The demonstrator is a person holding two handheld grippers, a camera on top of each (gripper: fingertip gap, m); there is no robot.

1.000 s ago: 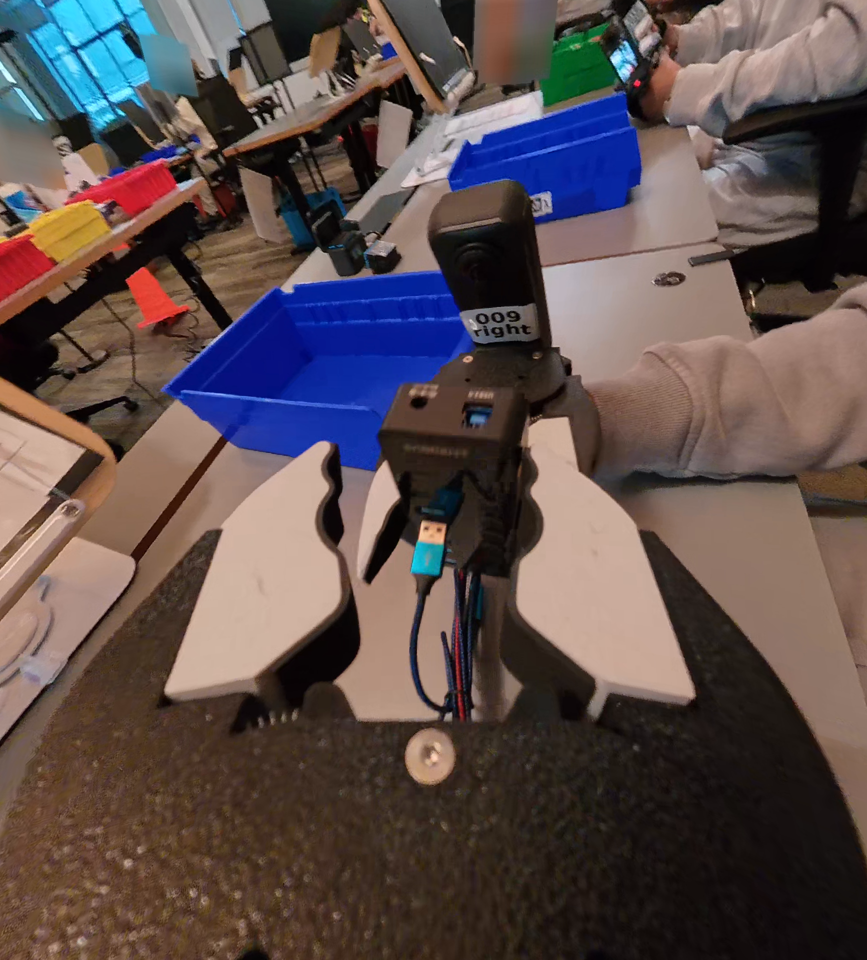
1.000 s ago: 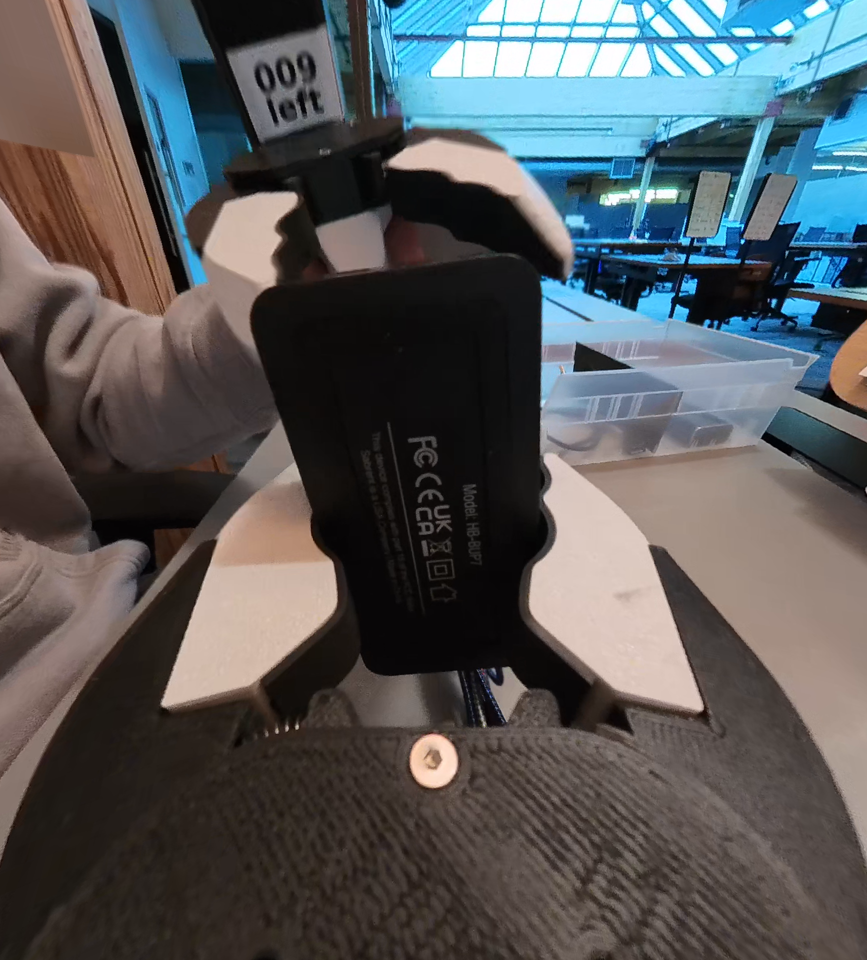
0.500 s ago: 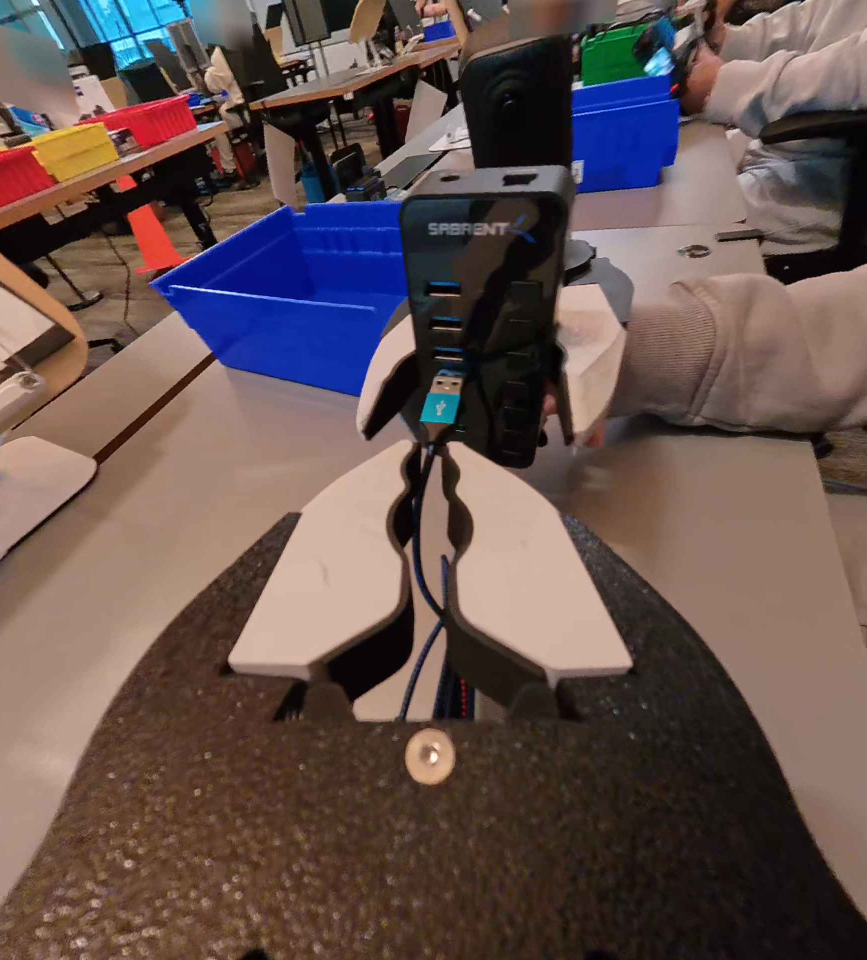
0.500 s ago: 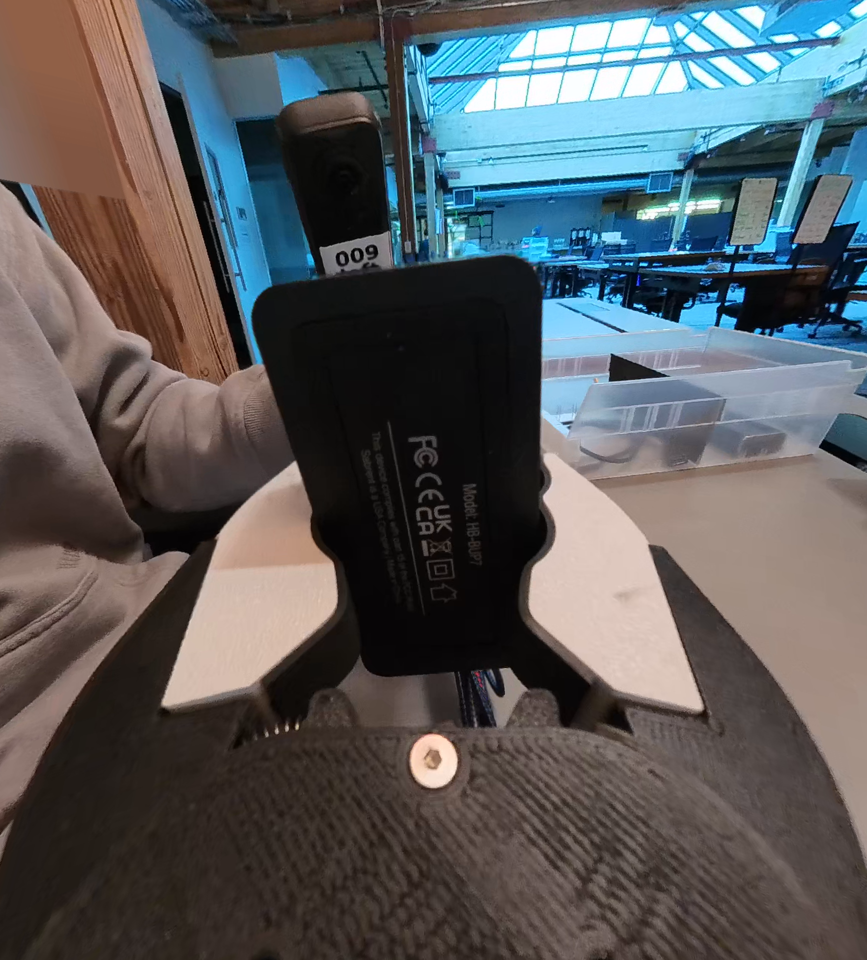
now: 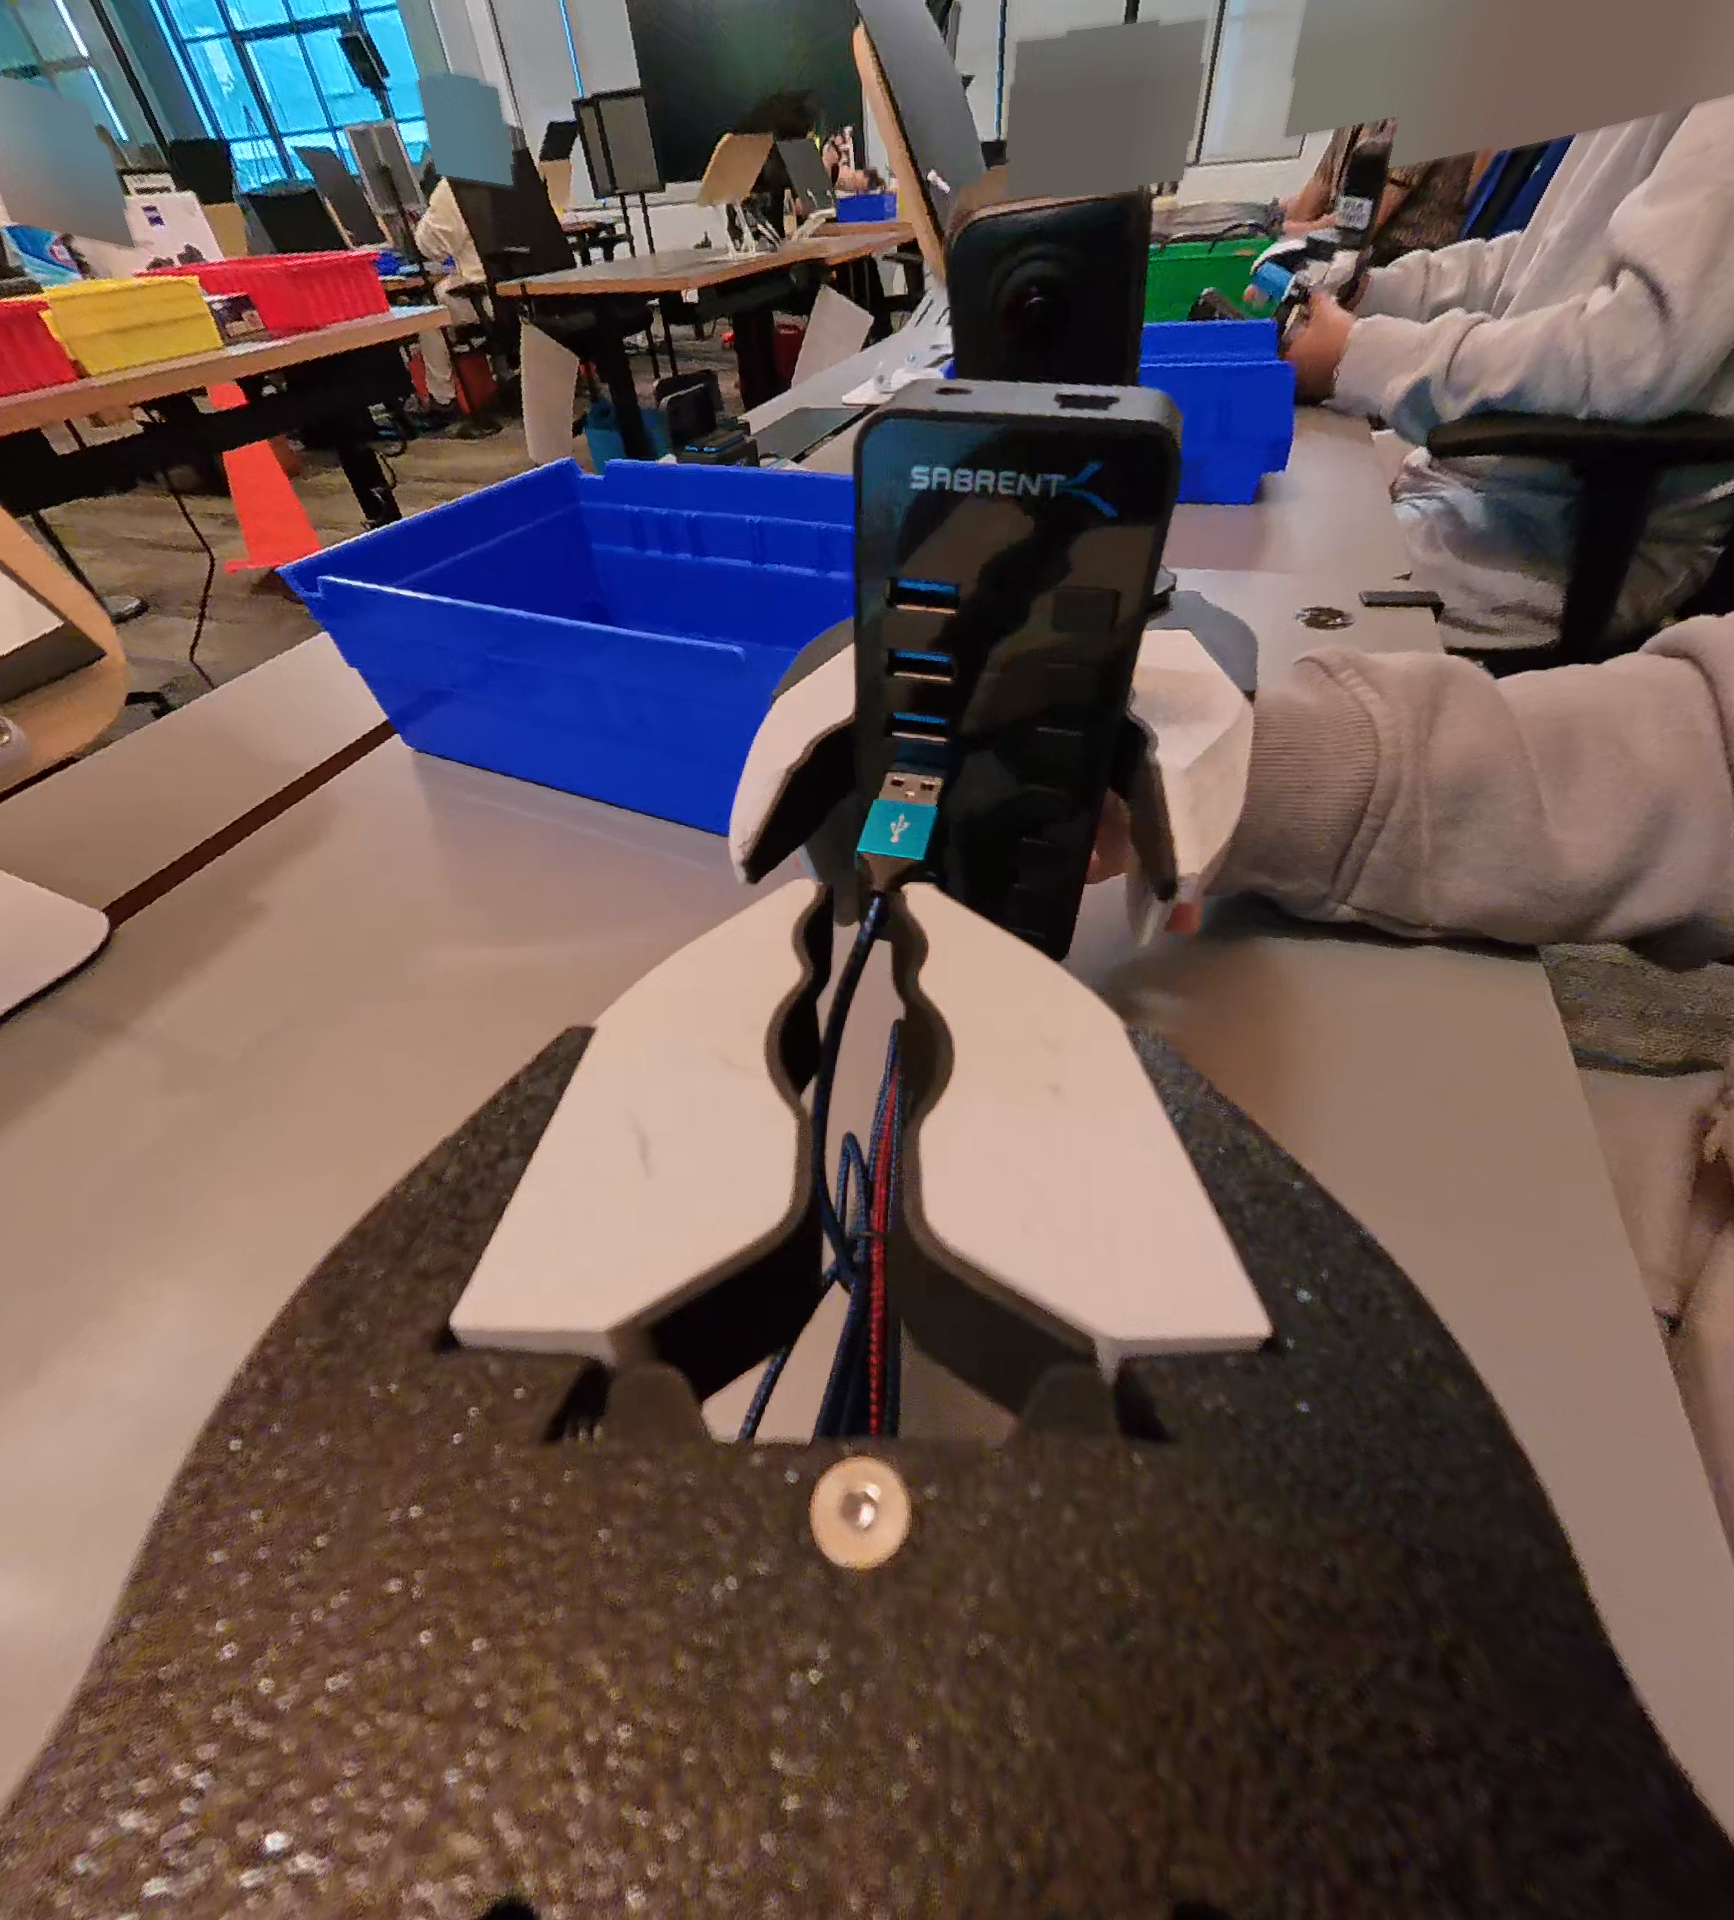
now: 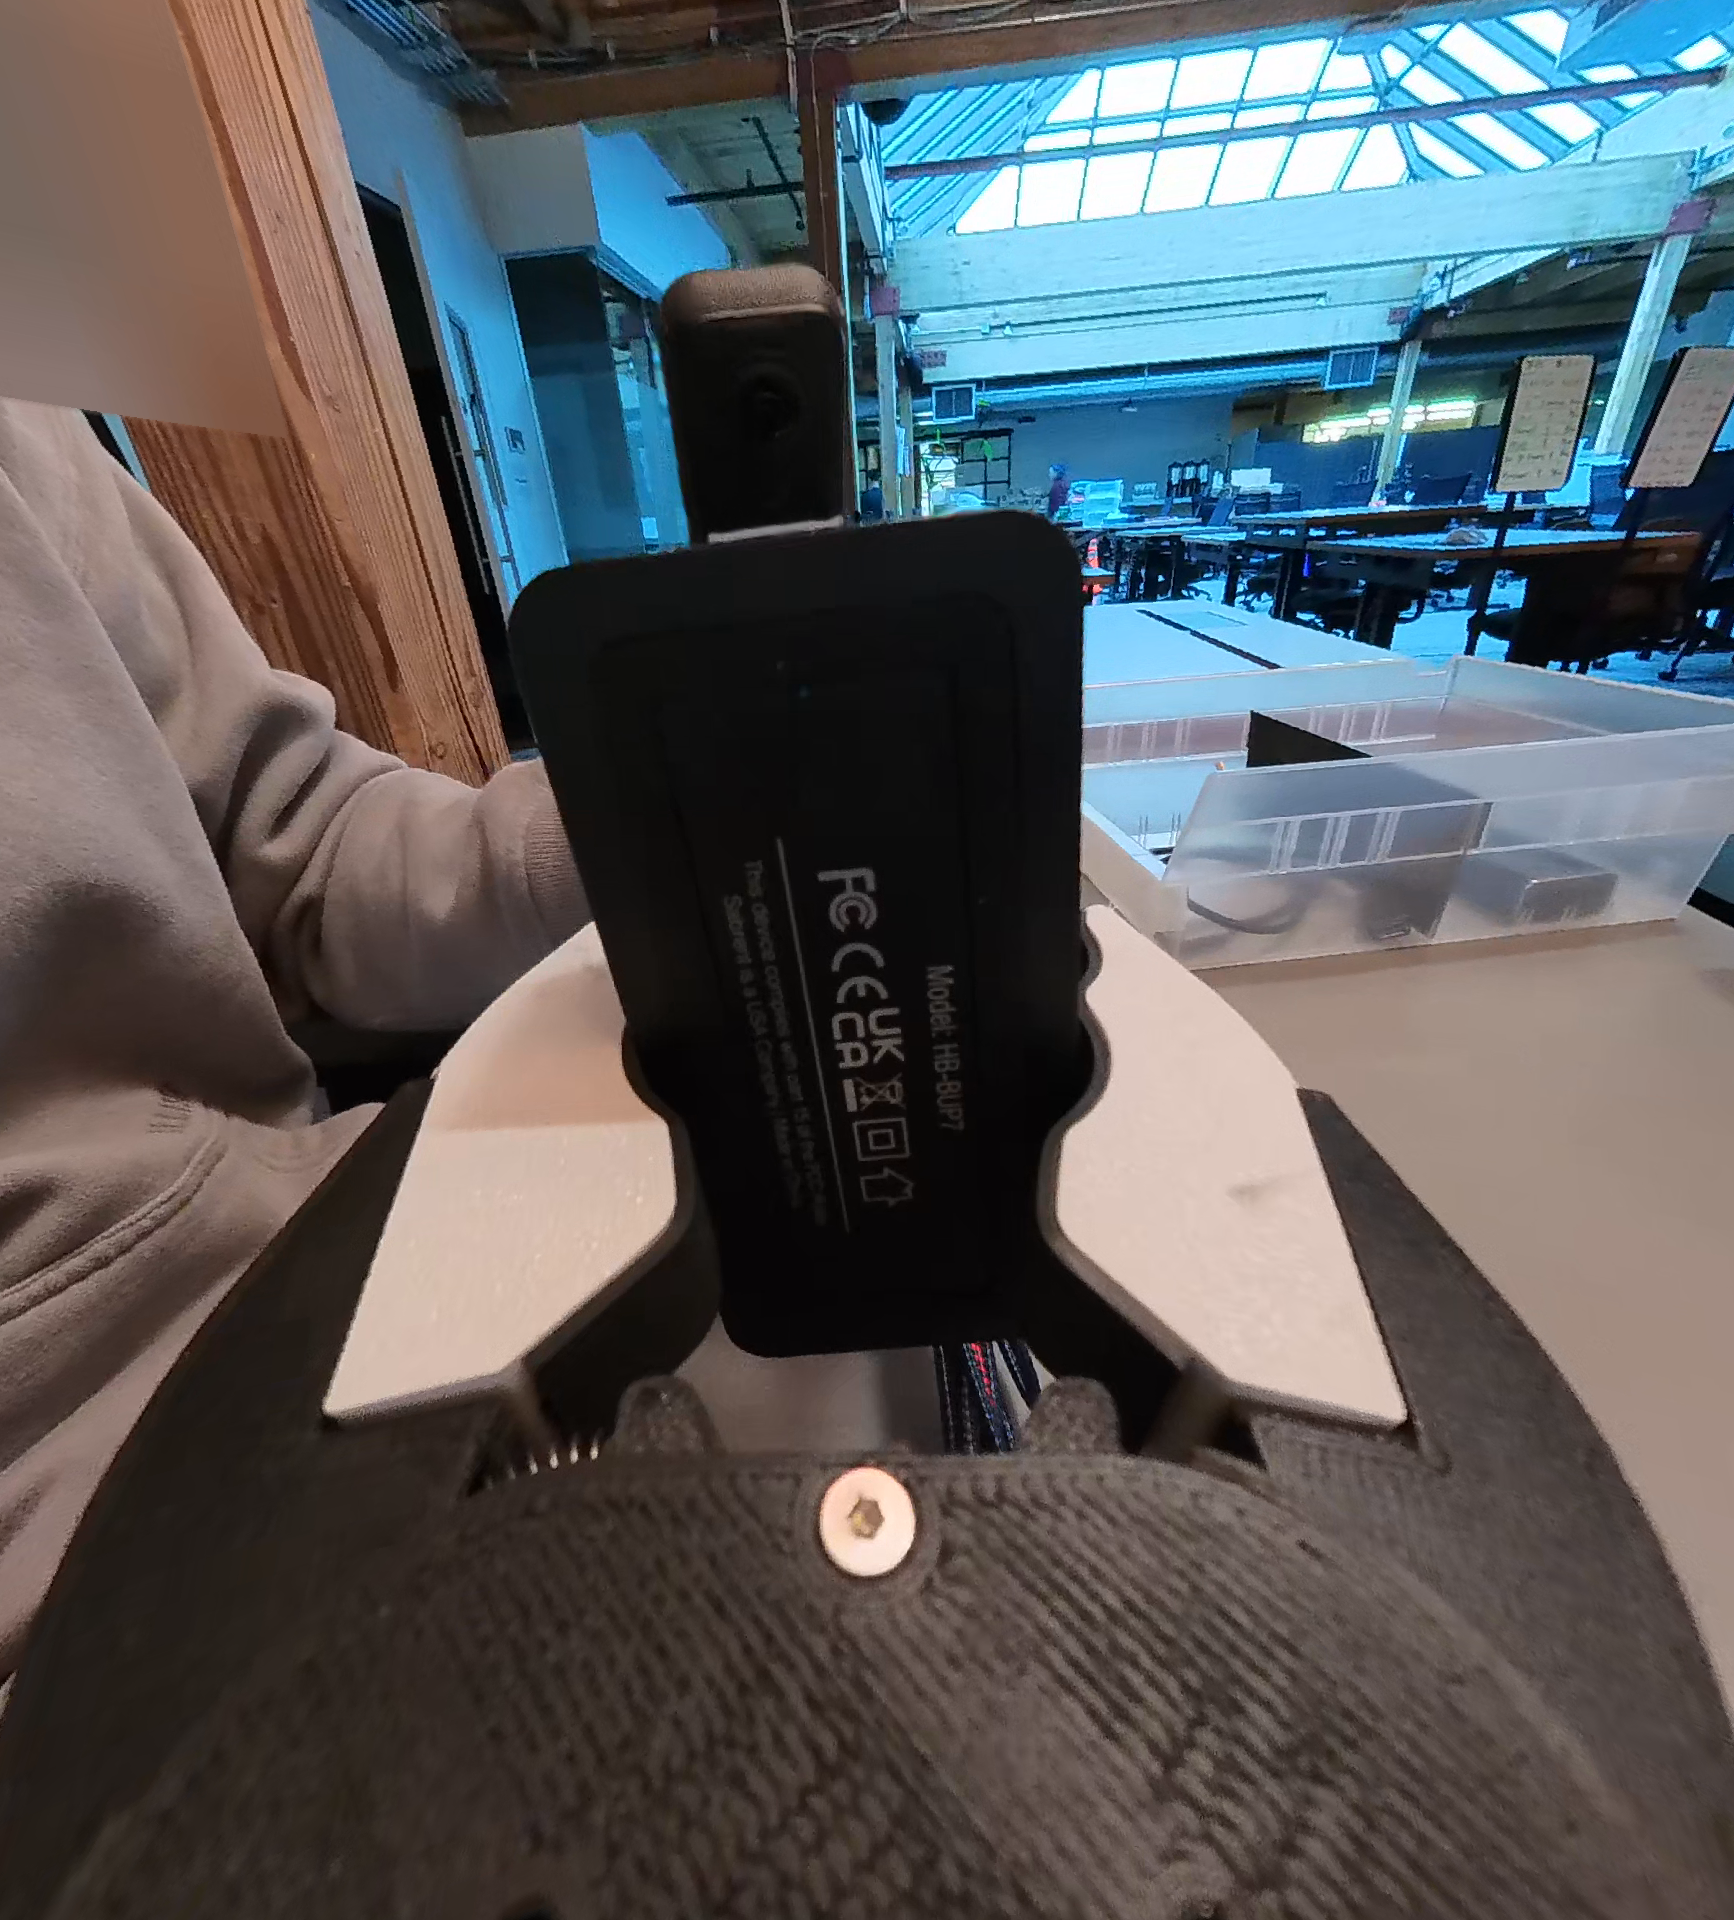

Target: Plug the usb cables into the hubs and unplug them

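A black USB hub (image 5: 1008, 665) stands upright above the grey table, its row of blue ports (image 5: 920, 665) facing the left wrist view. My right gripper (image 6: 858, 997) is shut on its lower half, and its fingers (image 5: 1190, 727) flank the hub. My left gripper (image 5: 858, 904) is shut on a blue braided cable (image 5: 837, 1029) just behind its teal USB plug (image 5: 899, 826). The plug's metal tip lies against the hub face just below the third port, with metal still showing. The right wrist view shows only the hub's back (image 6: 811, 831).
More red and blue cables (image 5: 878, 1247) hang between my left fingers. A blue bin (image 5: 551, 644) sits behind the hub, and another (image 5: 1216, 416) farther back. A clear bin (image 6: 1465, 831) with dark items stands on the right. A person's grey sleeve (image 5: 1465, 790) reaches in.
My left gripper has closed on the cable behind the plug. The hub has turned from end-on to upright with its ports facing me, and the plug has come up against its face.
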